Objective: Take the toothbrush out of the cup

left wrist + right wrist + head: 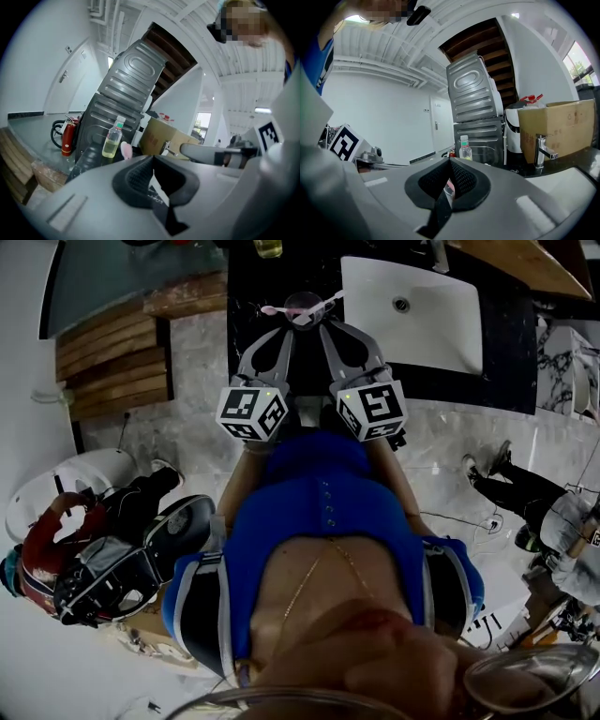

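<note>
A clear pinkish cup (pixel 302 313) stands on the black counter (pixel 253 277) just beyond both grippers. A pink toothbrush (pixel 323 302) lies slanted across its rim. The brush's pink end (pixel 125 150) shows just left of my left gripper (pixel 152 158), whose pads meet with nothing seen between them. My left gripper (pixel 286 329) sits at the cup's near left. At the cup's near right is my right gripper (pixel 325 324). In the right gripper view the right gripper (pixel 449 165) is shut, with a clear, pinkish piece of the cup (pixel 449 188) between its pads.
A white sink (pixel 412 306) with a chrome tap (pixel 543 149) is set into the counter to the right. A bottle of yellow liquid (pixel 112 138) stands at the back, near a cardboard box (pixel 558 126) and a grey metal cabinet (pixel 122 93). Bags lie on the floor (pixel 103 559).
</note>
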Demonstrator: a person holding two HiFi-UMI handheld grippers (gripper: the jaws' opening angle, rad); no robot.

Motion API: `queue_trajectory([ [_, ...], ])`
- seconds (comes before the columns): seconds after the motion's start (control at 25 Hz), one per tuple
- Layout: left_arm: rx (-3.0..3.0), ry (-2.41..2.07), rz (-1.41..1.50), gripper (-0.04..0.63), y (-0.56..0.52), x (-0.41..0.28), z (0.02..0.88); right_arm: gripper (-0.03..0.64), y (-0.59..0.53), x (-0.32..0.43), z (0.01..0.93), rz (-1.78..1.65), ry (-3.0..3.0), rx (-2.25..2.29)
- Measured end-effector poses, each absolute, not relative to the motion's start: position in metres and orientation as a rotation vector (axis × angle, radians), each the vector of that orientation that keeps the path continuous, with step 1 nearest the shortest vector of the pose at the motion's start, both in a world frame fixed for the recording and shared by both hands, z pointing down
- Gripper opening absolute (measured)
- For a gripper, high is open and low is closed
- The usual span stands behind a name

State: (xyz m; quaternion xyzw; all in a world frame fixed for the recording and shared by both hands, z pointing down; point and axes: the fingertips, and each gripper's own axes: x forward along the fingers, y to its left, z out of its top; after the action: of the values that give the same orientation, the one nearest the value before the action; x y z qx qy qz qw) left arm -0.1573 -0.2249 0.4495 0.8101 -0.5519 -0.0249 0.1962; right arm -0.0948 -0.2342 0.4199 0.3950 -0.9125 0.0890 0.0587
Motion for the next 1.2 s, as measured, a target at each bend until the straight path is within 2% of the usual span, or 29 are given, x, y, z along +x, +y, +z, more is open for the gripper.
queue_trajectory([
  [0.28, 2.221, -1.552, -0.063, 0.01, -0.24, -0.172, 0.476, 0.002, -0.235, -0.086, 0.428, 0.281, -2.729, 1.223],
  [0.68, 2.145, -1.536, -0.098, 0.109, -0.268, -0.179, 0.507, 0.002, -0.242, -0.058, 0.433, 0.288, -2.668, 1.308],
  [0.96, 2.139, -1.524, -0.188, 0.084, -0.282, -0.181, 0.504, 0.002, -0.246, -0.045, 0.432, 0.283, -2.653, 1.345],
  [1.08, 2.145, -1.525, -0.193, 0.024, -0.284, -0.181, 0.506, 0.002, -0.246, -0.042, 0.432, 0.281, -2.652, 1.351],
  [1.2, 2.143, -1.532, -0.195, 0.029, -0.284, -0.182, 0.506, 0.002, -0.246, -0.04, 0.433, 0.287, -2.653, 1.353],
])
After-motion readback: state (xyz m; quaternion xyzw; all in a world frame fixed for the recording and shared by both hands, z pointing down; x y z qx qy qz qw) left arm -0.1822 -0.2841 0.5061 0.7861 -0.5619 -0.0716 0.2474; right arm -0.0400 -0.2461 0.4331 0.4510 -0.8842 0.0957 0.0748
